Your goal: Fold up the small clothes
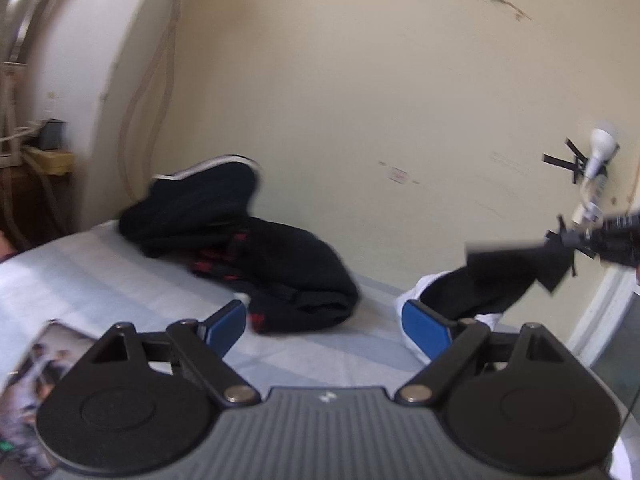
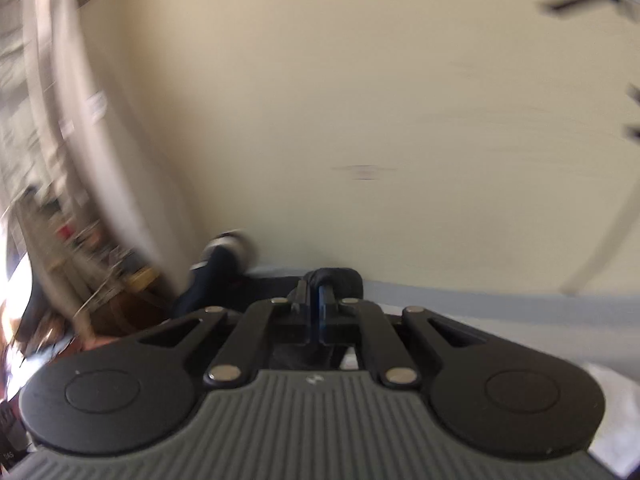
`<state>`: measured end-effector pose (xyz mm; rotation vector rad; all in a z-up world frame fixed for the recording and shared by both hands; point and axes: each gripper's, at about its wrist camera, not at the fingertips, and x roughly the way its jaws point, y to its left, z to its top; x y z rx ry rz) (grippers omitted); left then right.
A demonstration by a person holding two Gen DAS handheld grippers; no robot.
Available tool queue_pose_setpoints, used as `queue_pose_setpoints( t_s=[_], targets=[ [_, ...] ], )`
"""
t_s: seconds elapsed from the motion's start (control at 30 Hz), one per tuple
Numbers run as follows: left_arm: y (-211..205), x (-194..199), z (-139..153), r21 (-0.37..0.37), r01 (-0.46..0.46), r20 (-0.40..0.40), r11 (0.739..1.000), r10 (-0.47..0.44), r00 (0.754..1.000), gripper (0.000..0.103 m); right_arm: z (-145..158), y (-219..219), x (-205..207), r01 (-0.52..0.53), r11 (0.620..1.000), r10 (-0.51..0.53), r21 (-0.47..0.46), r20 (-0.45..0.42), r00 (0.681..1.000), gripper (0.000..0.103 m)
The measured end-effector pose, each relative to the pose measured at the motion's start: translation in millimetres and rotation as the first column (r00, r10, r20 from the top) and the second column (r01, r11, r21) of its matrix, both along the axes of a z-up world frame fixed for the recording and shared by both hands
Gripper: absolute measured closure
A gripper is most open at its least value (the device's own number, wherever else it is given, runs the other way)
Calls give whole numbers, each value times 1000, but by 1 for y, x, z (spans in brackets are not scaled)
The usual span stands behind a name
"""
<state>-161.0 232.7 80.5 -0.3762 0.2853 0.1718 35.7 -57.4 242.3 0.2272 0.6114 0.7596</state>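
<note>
In the left wrist view my left gripper (image 1: 324, 320) is open and empty above a white-and-blue striped bed sheet (image 1: 100, 280). A pile of dark clothes (image 1: 248, 248) with red marks lies ahead against the wall. A black-and-white garment (image 1: 480, 288) hangs at the right, lifted by my right gripper (image 1: 624, 240) at the frame edge. In the blurred right wrist view my right gripper (image 2: 316, 292) is shut on a fold of that black garment (image 2: 340, 276).
A cream wall (image 1: 360, 80) stands close behind the bed. A light bulb (image 1: 600, 148) is taped to the wall at the right. A printed photo sheet (image 1: 36, 380) lies at the lower left. Shelves with clutter (image 1: 36, 148) stand at the far left.
</note>
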Motion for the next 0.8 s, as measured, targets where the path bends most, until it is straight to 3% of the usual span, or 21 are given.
queue_pose_setpoints(
  t_s=[0.07, 0.1, 0.13, 0.17, 0.23, 0.27, 0.37, 0.47, 0.53, 0.63, 0.73, 0.77, 0.8],
  targets=[
    [-17, 30, 3, 8, 61, -18, 998, -60, 998, 15, -46, -47, 16, 132, 991, -133, -21, -58, 989, 89],
    [-27, 46, 4, 12, 91, -31, 996, -90, 995, 15, -71, -68, 18, 188, 981, -191, -49, -91, 977, 75],
    [-36, 63, 4, 10, 121, -45, 993, -121, 992, 15, -95, -82, 23, 224, 970, -234, -88, -119, 965, 52],
    [-46, 79, 3, 5, 152, -63, 988, -152, 986, 15, -124, -97, 21, 285, 946, -304, -155, -120, 945, 49],
    [-62, 113, -4, 3, 199, -112, 980, -197, 974, 15, -167, -117, 19, 401, 869, -433, -288, -53, 900, 49],
    [-71, 128, -7, 11, 210, -139, 978, -207, 969, 16, -184, -127, 20, 427, 849, -460, -313, -40, 887, 49],
    [-95, 167, -17, 37, 229, -204, 973, -217, 955, 24, -218, -130, 27, 412, 874, -444, -259, -78, 892, 49],
    [-117, 200, -29, 80, 249, -268, 965, -220, 938, 40, -234, -99, 28, 347, 899, -363, -267, -12, 932, 49],
    [-130, 218, -42, 91, 271, -325, 958, -228, 918, 45, -250, -69, 37, 283, 922, -293, -266, 3, 956, 50],
    [-139, 228, -68, 109, 288, -390, 951, -225, 893, 46, -279, -21, 68, 181, 939, -193, -293, -12, 981, 51],
    [-140, 218, -73, 141, 286, -360, 948, -220, 907, 40, -313, 20, 90, 124, 925, -137, -360, -11, 990, 52],
    [-141, 216, -73, 153, 282, -363, 947, -212, 907, 40, -325, 29, 99, 106, 919, -126, -379, -29, 992, 61],
    [-142, 215, -72, 155, 284, -365, 946, -212, 906, 40, -339, 38, 108, 117, 904, -140, -411, -25, 990, 93]
  ],
)
